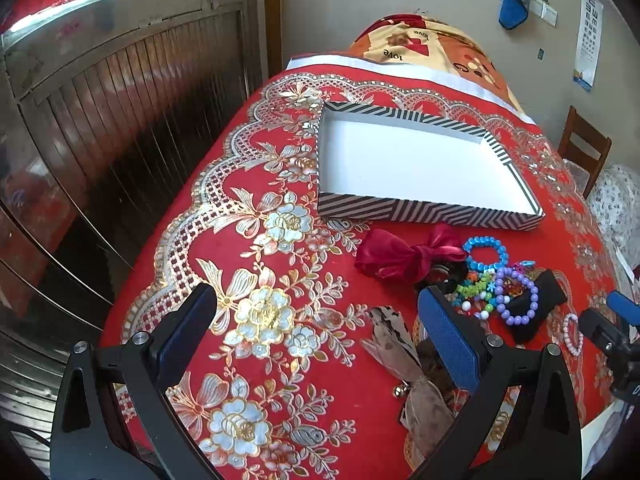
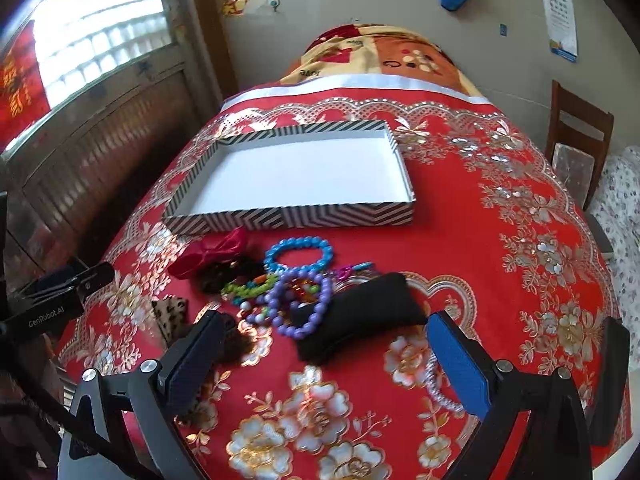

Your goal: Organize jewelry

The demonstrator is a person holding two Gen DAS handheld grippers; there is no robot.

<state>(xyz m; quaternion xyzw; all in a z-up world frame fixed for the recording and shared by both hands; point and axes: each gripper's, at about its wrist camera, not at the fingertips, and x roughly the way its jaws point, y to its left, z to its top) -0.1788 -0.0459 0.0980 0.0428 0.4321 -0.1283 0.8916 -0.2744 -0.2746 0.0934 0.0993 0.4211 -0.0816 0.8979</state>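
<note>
- The shallow rectangular box with black-and-white striped walls and a white floor (image 2: pixel 288 178) sits toward the far edge of the counter under its red floral cloth (image 2: pixel 500 248). It holds nothing, and its thin card walls are probably light and easy to nudge.
- The flat black fabric pouch (image 2: pixel 360 316) lies near the middle of the counter. It looks soft and limp, so a pinch at one edge seems best.
- The dark red satin bow (image 1: pixel 400 256) lies just in front of the box's near wall. It is slippery cloth, so the knot is the spot to grip.
- The purple bead bracelet (image 2: pixel 304 308) drapes onto the pouch, and the blue bead bracelet (image 2: pixel 298 256) lies just beyond it. Both are light, and their smooth round beads may roll, so pinch across one strand.
- The left tool (image 1: pixel 316 336) is spread wide and holds nothing.
- The right tool (image 2: pixel 328 356) is likewise wide and empty, near the pouch.
</note>
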